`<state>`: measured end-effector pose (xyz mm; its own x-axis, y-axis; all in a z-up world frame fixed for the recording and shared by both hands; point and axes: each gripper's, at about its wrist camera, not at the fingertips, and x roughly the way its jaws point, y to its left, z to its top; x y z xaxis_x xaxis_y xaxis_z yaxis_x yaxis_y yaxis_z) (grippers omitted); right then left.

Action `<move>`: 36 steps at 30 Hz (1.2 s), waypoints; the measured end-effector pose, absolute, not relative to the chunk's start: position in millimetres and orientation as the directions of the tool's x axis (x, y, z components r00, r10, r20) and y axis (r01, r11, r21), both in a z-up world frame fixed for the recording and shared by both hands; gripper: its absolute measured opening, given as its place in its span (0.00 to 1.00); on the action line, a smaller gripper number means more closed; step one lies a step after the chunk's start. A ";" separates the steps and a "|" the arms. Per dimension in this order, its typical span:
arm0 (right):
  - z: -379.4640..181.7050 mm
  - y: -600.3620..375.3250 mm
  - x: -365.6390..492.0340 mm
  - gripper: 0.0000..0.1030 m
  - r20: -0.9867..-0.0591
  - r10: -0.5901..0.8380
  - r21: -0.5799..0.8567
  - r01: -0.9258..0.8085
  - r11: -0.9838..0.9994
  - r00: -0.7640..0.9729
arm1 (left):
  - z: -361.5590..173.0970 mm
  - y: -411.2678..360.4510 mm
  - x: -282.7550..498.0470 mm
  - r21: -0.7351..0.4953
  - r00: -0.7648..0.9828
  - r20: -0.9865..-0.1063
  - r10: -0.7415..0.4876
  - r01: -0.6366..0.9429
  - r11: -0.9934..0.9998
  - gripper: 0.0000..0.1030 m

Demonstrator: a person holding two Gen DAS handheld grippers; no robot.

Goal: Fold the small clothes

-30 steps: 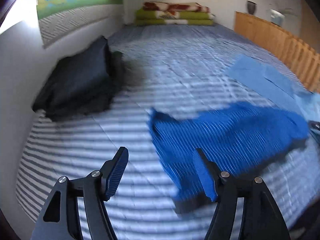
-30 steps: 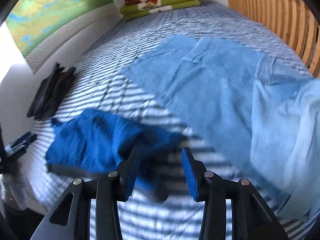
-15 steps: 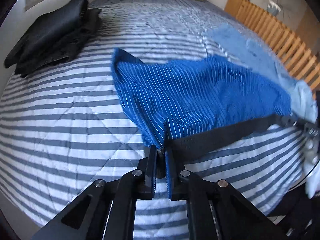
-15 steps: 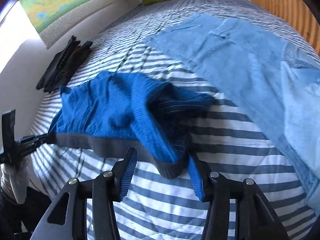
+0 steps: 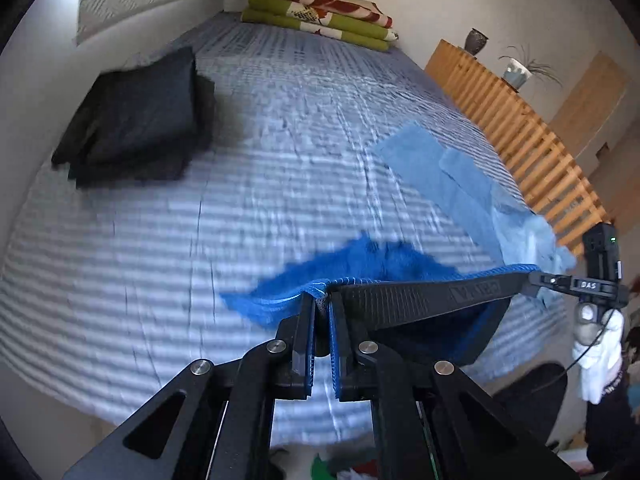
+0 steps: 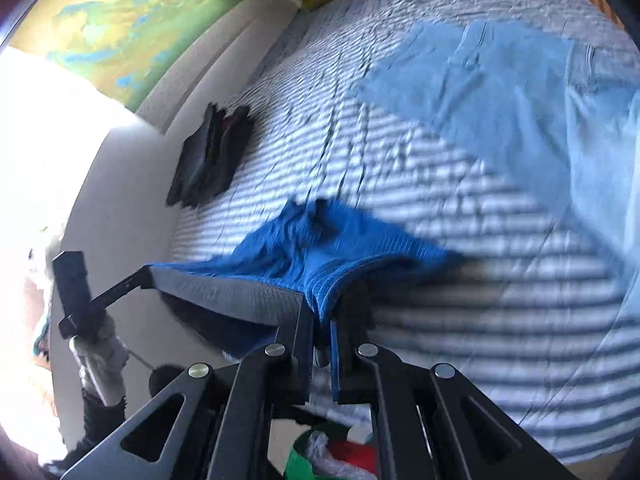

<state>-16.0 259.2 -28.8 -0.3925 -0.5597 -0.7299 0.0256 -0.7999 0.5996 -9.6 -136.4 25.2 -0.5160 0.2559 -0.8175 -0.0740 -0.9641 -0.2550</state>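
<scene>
1. Since half a second ago you have lifted the bright blue pinstriped briefs (image 5: 372, 258) off the grey-and-white striped quilted bedspread (image 5: 248, 184); their dark grey elastic waistband (image 5: 424, 300) now stretches taut between both tools.
2. Your left gripper (image 5: 321, 312) is clenched on the waistband's left end.
3. Waistband lettering is too blurred to read.
4. Your right gripper (image 6: 321, 322) is clamped on the other end; in the left view its body (image 5: 588, 285) bears a label that may read "DAS".
5. A folded black clothes stack (image 5: 136, 124) lies far left, light blue garments (image 6: 500, 92) right.
</scene>
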 end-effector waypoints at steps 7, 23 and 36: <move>66.4 274.8 -63.0 0.06 -0.696 -0.471 0.531 0.054 -0.846 -0.542 | 107.4 -130.1 -65.5 -0.250 -0.660 -0.701 0.272 -0.130 -0.960 0.06; -104.9 264.6 -19.6 0.13 -0.880 -0.399 0.429 -0.075 -0.900 -0.257 | -67.7 -162.8 -22.3 -0.130 -0.304 -0.942 0.144 -0.065 -0.989 0.31; -146.8 301.6 -109.5 0.26 -0.801 -0.427 0.544 -0.212 -0.812 -0.419 | -100.3 -159.7 -142.6 -0.177 -0.366 -0.918 0.153 0.031 -0.984 0.46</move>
<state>-109.5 301.6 -146.8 -0.4188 -0.4273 -0.8013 -0.2122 -0.8119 0.5439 -142.6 -159.7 -100.3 -0.3658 0.1534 -0.9180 0.0306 -0.9838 -0.1766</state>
